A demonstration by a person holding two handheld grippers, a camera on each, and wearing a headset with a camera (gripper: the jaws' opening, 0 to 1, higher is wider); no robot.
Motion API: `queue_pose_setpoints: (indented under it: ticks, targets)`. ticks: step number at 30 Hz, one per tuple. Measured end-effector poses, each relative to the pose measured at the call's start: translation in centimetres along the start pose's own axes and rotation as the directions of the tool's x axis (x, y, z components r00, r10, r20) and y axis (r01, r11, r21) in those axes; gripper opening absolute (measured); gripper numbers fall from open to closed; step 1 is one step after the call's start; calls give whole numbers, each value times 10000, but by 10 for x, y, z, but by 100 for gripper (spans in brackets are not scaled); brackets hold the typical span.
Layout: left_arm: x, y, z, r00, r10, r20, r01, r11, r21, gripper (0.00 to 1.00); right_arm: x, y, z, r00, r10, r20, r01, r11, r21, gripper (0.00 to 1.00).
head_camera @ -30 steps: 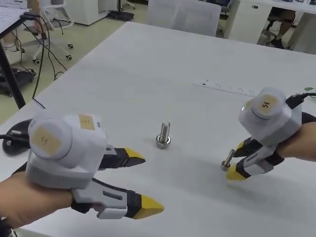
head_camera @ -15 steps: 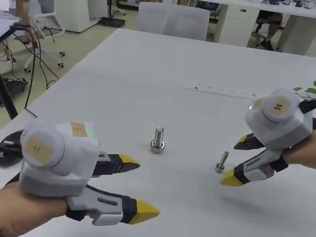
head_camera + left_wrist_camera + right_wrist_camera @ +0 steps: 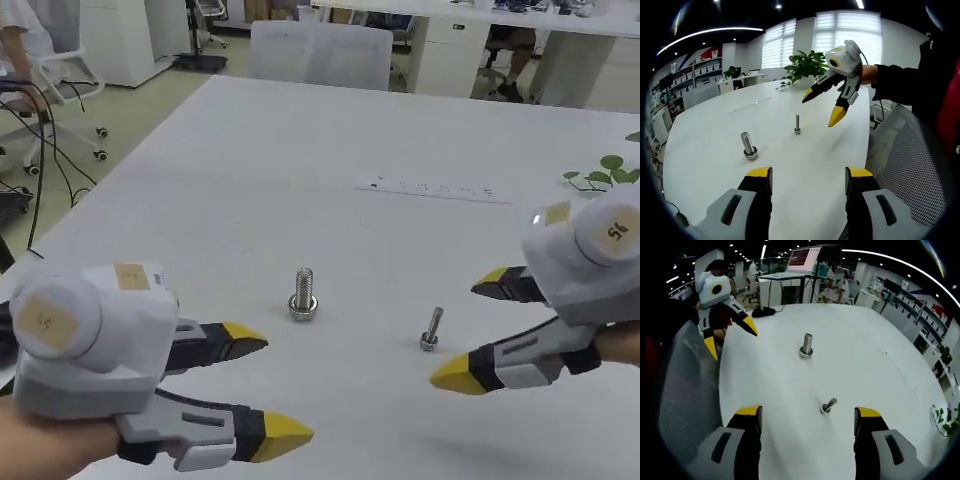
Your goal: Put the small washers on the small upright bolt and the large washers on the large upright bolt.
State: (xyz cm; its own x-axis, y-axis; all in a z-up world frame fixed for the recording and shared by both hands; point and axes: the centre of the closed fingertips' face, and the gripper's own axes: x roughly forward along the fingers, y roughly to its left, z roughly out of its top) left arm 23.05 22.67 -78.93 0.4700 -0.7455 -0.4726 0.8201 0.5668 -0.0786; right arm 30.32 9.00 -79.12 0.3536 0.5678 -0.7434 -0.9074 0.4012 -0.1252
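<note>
My right gripper (image 3: 460,330) gapes empty just beside the upright small bolt (image 3: 432,328). My left gripper (image 3: 282,386), also wide, faces the large bolt (image 3: 303,295).

Large bolt (image 3: 303,294) stands left of small bolt (image 3: 431,329).

The white table (image 3: 300,150) runs away ahead of my left gripper (image 3: 278,386) and my right gripper (image 3: 460,332), with a white power strip (image 3: 430,188) lying flat on it beyond both. A grey chair (image 3: 320,55) stands at the table's far end. Off to the left of my left gripper is pale floor (image 3: 140,110) and a wheeled office chair (image 3: 60,75). Ahead of my left gripper a leafy plant (image 3: 807,62) sits before bright blinded windows (image 3: 840,27), under a curved strip light (image 3: 710,32). Far ahead of my right gripper a monitor (image 3: 802,256) glows.
</note>
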Motion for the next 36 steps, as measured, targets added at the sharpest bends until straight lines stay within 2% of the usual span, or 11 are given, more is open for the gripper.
queue_pose_setpoints:
  ticks: [14,20,27,36]
  targets:
    - [-8,-1,3,9998,88,167,-87,10000,-36,59,-28,36,-18,9947,-487,903,395,9940,1017,77]
    - [-11,-4,8,9995,121,295,-120,9999,-38,59,-32,44,-23,9883,-758,1325,536,9850,1642,77]
    - [-14,-5,9,9991,200,373,-198,9998,-66,59,-33,52,-33,9843,-944,1494,624,9765,2064,77]
    - [-13,-9,8,9991,161,388,-158,9998,-76,59,-32,62,-37,9811,-1056,1622,654,9697,2355,77]
